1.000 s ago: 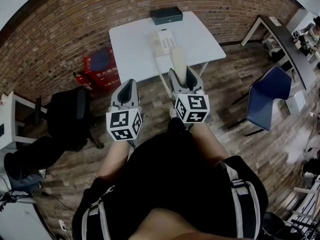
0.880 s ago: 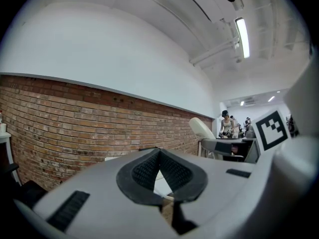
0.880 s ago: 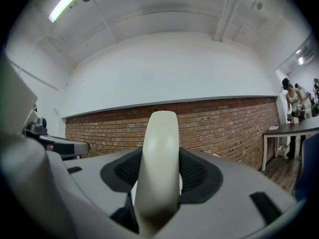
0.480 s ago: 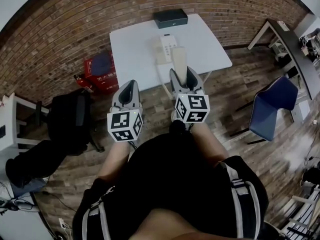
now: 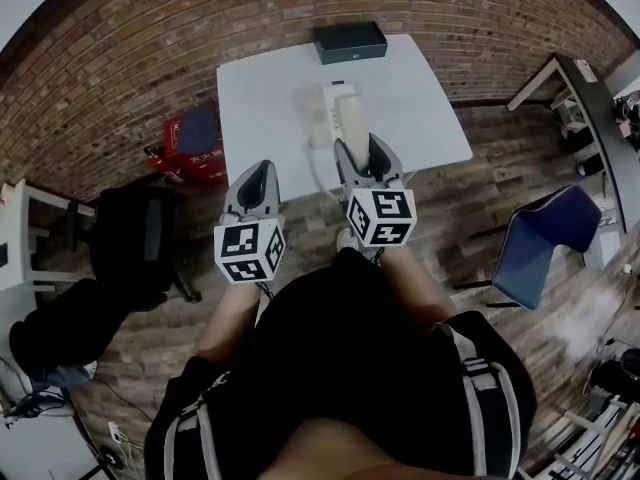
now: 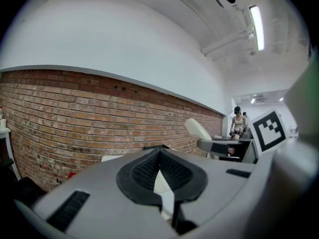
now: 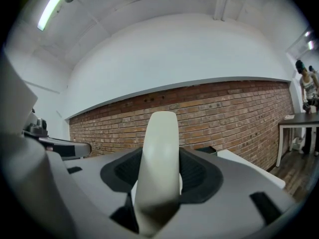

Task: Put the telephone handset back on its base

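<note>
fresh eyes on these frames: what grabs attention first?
The cream handset clamped in the right tool fills the middle of the right gripper view. In the head view, the white table stands straight ahead against the brick wall, with the phone base on it and a black box at its far edge. The left tool holds nothing.

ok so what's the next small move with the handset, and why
Probably ease the right gripper forward and down until the handset lines up over the base. The handset is clamped in that gripper and points along the base on the white table, but it isn't seated yet. The head view doesn't show its height above the base well, so go slowly.
</note>
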A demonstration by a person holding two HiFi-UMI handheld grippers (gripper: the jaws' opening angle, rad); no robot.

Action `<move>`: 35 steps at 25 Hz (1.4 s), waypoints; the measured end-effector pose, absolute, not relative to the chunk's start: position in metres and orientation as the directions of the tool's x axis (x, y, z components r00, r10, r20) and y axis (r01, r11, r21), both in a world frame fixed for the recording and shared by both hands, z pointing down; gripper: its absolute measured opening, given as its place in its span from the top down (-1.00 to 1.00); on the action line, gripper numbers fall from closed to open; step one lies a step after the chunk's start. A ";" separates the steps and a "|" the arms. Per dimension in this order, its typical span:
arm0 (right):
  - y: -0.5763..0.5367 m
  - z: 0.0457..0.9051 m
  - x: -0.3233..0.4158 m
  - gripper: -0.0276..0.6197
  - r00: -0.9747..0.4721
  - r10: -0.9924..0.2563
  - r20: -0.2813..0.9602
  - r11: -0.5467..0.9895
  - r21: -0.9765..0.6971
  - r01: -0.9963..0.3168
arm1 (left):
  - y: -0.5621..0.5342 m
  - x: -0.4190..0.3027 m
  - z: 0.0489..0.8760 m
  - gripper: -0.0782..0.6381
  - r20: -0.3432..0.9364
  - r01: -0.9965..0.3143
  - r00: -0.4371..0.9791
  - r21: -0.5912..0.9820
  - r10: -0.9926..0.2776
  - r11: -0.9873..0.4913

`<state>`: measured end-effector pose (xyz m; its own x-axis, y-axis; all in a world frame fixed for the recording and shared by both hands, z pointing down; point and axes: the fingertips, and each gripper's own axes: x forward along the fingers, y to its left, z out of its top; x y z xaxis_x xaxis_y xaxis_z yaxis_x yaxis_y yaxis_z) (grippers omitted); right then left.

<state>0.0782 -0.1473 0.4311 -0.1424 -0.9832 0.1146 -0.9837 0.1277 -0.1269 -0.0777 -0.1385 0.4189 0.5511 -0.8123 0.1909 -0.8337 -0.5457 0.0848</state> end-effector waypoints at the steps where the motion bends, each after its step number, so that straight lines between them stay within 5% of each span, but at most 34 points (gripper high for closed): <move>1: -0.156 0.432 0.082 0.30 -0.152 -0.981 0.118 0.135 -0.138 -0.981 | -0.146 -0.074 0.419 0.79 0.195 -0.838 0.545 0.085 -0.815 -0.539; 22: -0.300 0.465 0.144 0.30 -0.342 -0.914 0.221 0.287 -0.247 -0.926 | -0.291 0.006 0.435 0.79 0.283 -0.916 0.401 0.092 -0.871 -0.391; 35: -0.345 0.503 0.122 0.30 -0.270 -0.896 0.352 0.202 -0.219 -0.955 | -0.334 -0.008 0.442 0.79 0.307 -0.899 0.434 0.091 -0.847 -0.428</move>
<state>0.1221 -0.3452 0.5032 -0.2700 -0.8962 0.3521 -0.9547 0.2016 -0.2188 -0.0082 -0.3339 0.4417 0.4344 -0.8466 0.3075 -0.8991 -0.4281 0.0914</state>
